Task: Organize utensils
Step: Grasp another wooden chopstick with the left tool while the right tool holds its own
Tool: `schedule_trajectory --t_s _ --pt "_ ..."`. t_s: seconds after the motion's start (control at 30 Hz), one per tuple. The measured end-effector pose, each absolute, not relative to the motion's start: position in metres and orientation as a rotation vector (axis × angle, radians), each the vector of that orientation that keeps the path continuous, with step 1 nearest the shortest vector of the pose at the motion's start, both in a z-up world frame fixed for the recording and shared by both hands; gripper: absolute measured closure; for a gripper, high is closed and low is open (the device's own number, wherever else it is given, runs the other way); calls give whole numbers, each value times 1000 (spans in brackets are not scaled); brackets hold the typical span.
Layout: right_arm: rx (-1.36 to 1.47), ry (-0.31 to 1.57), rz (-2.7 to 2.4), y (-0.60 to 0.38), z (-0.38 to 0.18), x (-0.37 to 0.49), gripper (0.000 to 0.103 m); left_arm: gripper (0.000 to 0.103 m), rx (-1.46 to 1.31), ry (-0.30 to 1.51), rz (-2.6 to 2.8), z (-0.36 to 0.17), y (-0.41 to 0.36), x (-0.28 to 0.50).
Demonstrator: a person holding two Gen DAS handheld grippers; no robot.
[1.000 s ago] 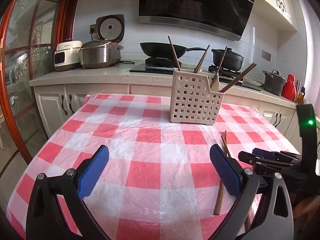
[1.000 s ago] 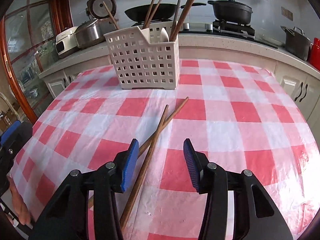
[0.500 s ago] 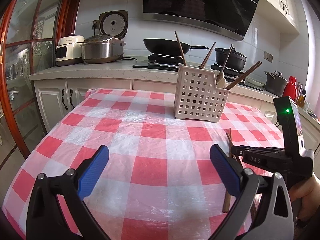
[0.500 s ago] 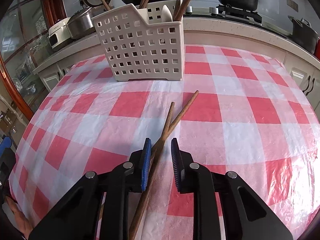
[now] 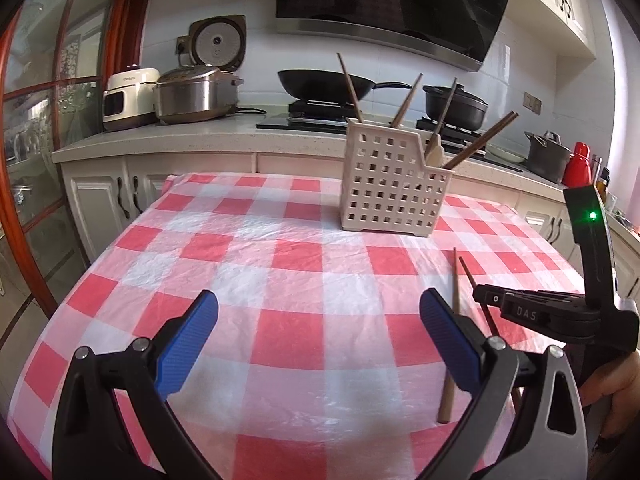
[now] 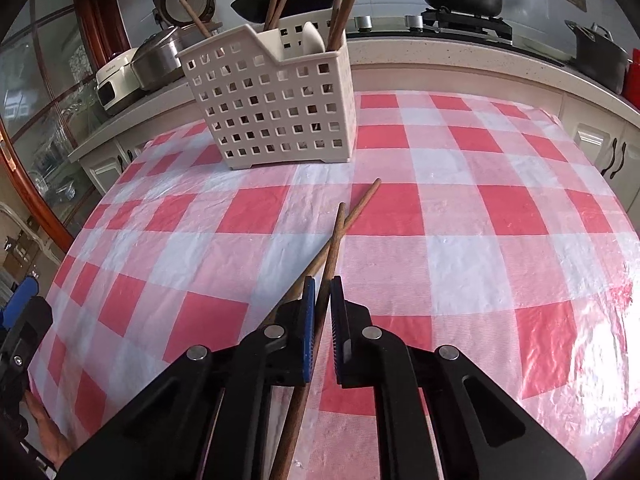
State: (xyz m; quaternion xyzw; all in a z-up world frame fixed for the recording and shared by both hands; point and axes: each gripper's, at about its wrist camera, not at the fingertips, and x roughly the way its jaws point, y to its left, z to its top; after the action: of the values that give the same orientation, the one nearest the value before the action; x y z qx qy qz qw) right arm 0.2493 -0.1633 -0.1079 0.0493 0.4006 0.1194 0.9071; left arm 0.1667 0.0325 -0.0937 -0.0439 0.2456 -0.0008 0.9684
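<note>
Right claw (image 6: 322,308) apparently around chopstick (image 6: 334,240)

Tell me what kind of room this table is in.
Most likely a home kitchen. Behind the checked table runs a counter with a wok on a stove, a rice cooker and a range hood above.
</note>
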Motion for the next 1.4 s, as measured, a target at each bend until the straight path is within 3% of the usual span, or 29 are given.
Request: schedule_trajectory --t_s 0.23,0.87,0.97,1.2,1.3,1.4 --pt "118 769 194 -197 -95 238 95 6 -48 537 -86 -89 -7 193" --pt "188 662 172 -263 -79 215 95 62 115 792 -160 -136 -132 313" --pt "211 662 174 -272 -80 214 95 68 123 834 -145 -143 -138 325" --pt "230 657 182 -278 -82 214 95 73 131 870 -136 -148 -145 339" --pt "228 657 183 -276 -82 214 95 93 155 862 -146 -147 -147 337" --pt "221 656 182 -273 -82 213 95 96 138 850 -150 -146 -142 331"
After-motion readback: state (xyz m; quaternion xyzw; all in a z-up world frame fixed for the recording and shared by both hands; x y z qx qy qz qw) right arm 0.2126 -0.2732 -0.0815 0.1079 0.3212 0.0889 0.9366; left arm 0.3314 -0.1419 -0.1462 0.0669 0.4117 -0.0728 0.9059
